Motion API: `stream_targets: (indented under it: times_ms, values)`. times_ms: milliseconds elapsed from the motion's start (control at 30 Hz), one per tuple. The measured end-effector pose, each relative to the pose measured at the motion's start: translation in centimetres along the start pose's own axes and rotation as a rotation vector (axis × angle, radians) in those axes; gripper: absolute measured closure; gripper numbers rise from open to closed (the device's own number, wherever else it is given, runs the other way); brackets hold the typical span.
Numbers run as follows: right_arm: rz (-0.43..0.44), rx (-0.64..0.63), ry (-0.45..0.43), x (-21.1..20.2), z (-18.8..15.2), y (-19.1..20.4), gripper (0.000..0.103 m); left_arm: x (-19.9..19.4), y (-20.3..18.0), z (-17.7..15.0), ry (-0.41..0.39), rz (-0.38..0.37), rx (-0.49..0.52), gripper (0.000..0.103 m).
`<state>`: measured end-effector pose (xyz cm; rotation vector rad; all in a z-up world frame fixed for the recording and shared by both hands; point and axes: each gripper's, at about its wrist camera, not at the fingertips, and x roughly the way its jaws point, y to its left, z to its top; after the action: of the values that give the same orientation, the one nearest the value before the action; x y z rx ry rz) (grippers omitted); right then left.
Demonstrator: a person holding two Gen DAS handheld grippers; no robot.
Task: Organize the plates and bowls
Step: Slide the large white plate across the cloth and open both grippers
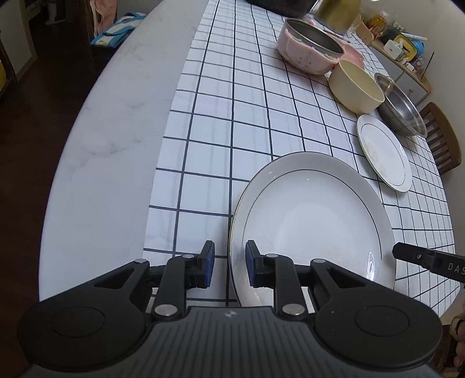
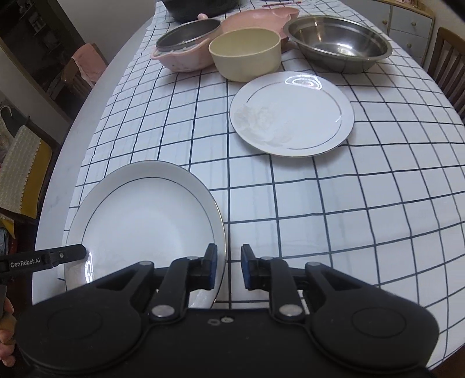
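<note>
A large white plate [image 1: 314, 221] [image 2: 145, 221] with a thin dark ring lies on the checked tablecloth near the table's front edge. My left gripper [image 1: 230, 253] straddles its left rim and my right gripper [image 2: 229, 256] straddles its right rim. Both stand open, the blue pads clear of the rim on either side. Beyond it lies a smaller white plate [image 1: 383, 154] [image 2: 293, 116] with a faint flower. Behind that stand a cream bowl [image 1: 357, 87] [image 2: 245, 55], a steel bowl [image 1: 404, 110] [image 2: 337, 43] and a pink pot [image 1: 308, 49] [image 2: 186, 46] with a metal liner.
A flat pink dish [image 2: 255, 20] lies behind the cream bowl, and a dark pot [image 2: 200, 8] stands at the far end. A bare marble strip [image 1: 116, 130] runs along the table's left side. A wooden chair [image 2: 450, 67] stands at the right, a cluttered cabinet [image 1: 407, 72] behind.
</note>
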<state>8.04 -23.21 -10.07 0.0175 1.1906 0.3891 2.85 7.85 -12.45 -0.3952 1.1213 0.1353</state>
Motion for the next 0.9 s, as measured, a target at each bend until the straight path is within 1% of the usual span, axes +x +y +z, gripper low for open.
stream_targets:
  times_ms: [133, 333, 433, 500, 533, 567, 600, 633, 733, 800, 900]
  values:
    - [0.001, -0.009, -0.025, -1.4, -0.2, 0.5, 0.081, -1.4, -0.4, -0.1, -0.031, -0.009, 0.026, 0.081]
    - [0.006, -0.016, -0.074, -3.7, -0.3, 1.6, 0.077, -4.0, -2.3, 0.2, -0.1, -0.041, 0.108, 0.081]
    - [0.003, -0.03, -0.107, -5.0, -0.4, 2.2, 0.074, -5.4, -3.4, 0.3, -0.145, -0.064, 0.153, 0.073]
    - [-0.008, -0.039, -0.126, -5.8, -0.5, 2.6, 0.073, -6.4, -4.0, 0.3, -0.175, -0.074, 0.179, 0.065]
    - [-0.012, -0.044, -0.137, -6.3, -0.5, 2.7, 0.072, -6.8, -4.3, 0.3, -0.189, -0.08, 0.19, 0.057]
    - [-0.014, -0.045, -0.148, -6.7, -0.6, 2.8, 0.071, -7.2, -4.6, 0.4, -0.205, -0.087, 0.202, 0.051]
    - [-0.016, -0.046, -0.158, -7.2, -0.6, 2.9, 0.068, -7.6, -4.9, 0.4, -0.221, -0.092, 0.213, 0.05]
    - [-0.022, -0.049, -0.17, -7.6, -0.7, 3.0, 0.066, -8.0, -5.2, 0.5, -0.231, -0.097, 0.222, 0.049]
    - [-0.039, -0.053, -0.209, -9.0, -0.9, 3.3, 0.057, -8.7, -5.9, 0.8, -0.242, -0.123, 0.245, 0.049]
    - [-0.048, -0.052, -0.232, -9.8, -1.0, 3.4, 0.045, -9.0, -6.5, 0.8, -0.255, -0.129, 0.268, 0.049]
    - [-0.062, -0.058, -0.268, -11.0, -1.2, 3.5, 0.038, -9.7, -7.4, 1.0, -0.279, -0.147, 0.298, 0.048]
